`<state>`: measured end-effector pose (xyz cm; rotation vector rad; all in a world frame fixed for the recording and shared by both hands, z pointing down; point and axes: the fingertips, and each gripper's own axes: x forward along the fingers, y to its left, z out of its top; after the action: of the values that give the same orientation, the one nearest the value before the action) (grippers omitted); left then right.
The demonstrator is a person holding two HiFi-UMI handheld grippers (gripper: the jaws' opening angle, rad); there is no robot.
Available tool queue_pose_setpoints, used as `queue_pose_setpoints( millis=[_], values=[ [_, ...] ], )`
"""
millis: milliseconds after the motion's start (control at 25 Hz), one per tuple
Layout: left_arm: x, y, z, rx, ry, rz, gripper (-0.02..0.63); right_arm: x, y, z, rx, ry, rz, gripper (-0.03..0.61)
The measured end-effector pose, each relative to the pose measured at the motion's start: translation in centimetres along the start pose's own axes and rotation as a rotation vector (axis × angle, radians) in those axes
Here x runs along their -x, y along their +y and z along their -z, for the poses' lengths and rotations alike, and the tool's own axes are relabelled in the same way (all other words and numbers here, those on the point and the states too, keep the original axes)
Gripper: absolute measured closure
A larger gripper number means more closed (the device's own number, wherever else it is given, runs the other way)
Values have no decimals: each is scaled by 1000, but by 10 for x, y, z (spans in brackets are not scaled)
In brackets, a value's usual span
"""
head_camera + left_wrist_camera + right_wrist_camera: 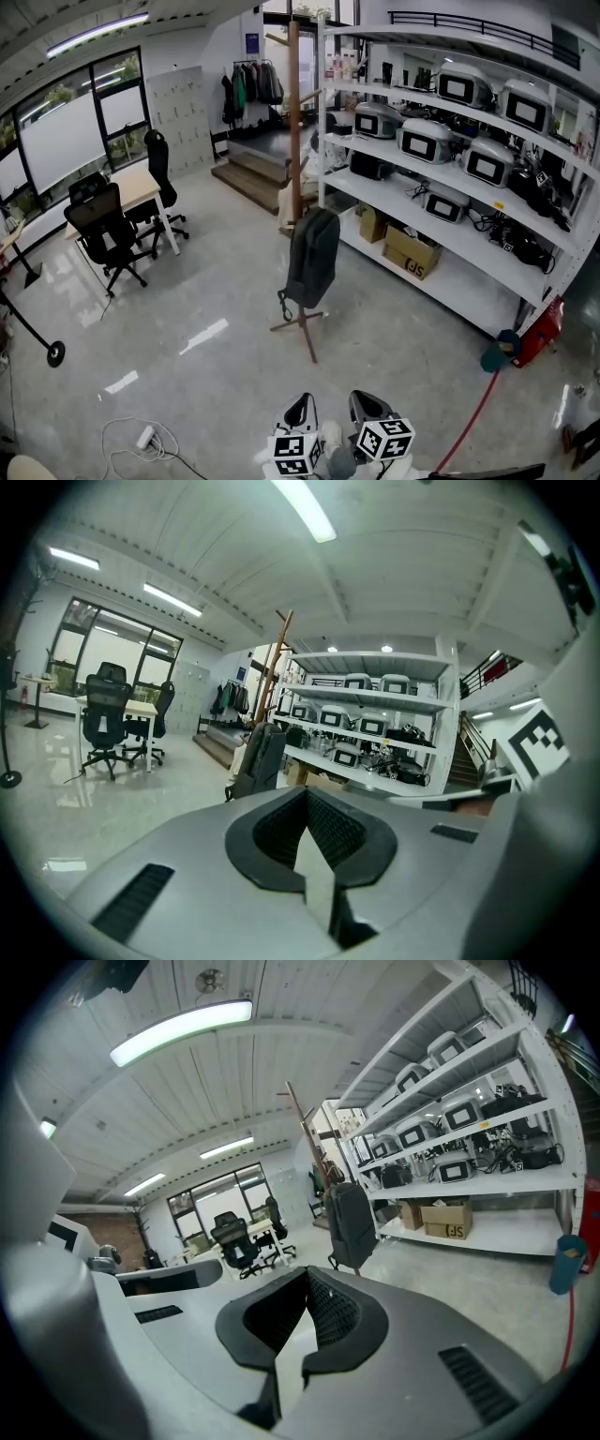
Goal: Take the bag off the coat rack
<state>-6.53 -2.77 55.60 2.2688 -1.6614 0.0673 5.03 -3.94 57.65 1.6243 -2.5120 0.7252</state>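
Head view, bag (312,255) hanging on rack (294,122) beside shelves (441,236), left gripper (300,411) and right gripper (368,405) well apart from it, both closed, empty.

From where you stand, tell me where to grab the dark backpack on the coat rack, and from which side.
Grip the backpack at its top, where it hangs against the coat rack pole. Probably best to come from the near, open-floor side and lift upward: it hangs upright, and the shelving stands close behind.
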Motion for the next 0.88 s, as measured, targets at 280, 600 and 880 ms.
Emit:
queue_pose_setpoints(
  millis=[280,600,880],
  values=[
    [-22,13,-9,-11,-10,-16,612,-31,-5,-11,13,-3,-15,568],
    [-63,28,-23,-14,-18,-27,612,-71,-16,-29,24,-1,-34,567],
    [-106,37,-40,-16,-19,-24,612,-111,-30,-55,40,1,-41,566]
  ],
)
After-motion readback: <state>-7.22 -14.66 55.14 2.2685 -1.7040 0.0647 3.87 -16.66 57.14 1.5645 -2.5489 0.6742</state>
